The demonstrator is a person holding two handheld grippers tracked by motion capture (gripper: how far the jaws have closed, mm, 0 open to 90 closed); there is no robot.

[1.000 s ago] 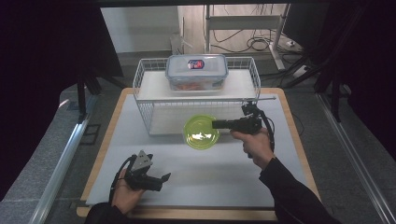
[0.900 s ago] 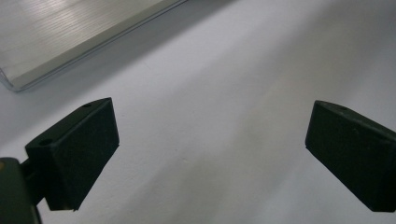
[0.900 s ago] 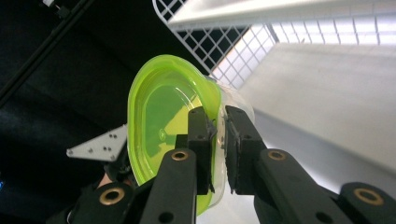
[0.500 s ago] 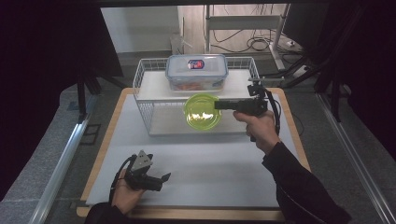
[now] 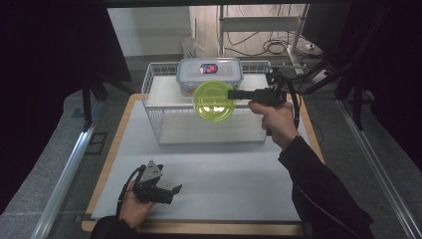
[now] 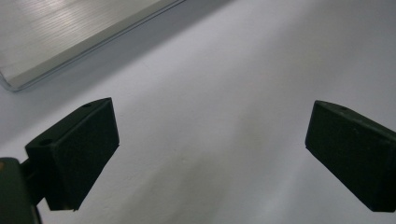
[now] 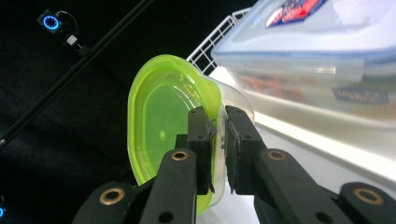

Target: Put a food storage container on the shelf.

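Count: 2 grippers, 1 green bowl, 1 lidded container, 1 wire rack. Right gripper (image 5: 233, 93) is clamped on the rim of the green bowl (image 5: 213, 99), one jaw inside and one outside; the right gripper view shows the same pinch on the bowl (image 7: 163, 116). Bowl is tilted on edge, held in the air in front of the wire rack (image 5: 154, 84), just before the clear lidded container (image 5: 209, 72) that sits on the rack's top shelf. Left gripper (image 5: 171, 191) rests low on the white table (image 5: 224, 174), jaws spread wide, nothing between them
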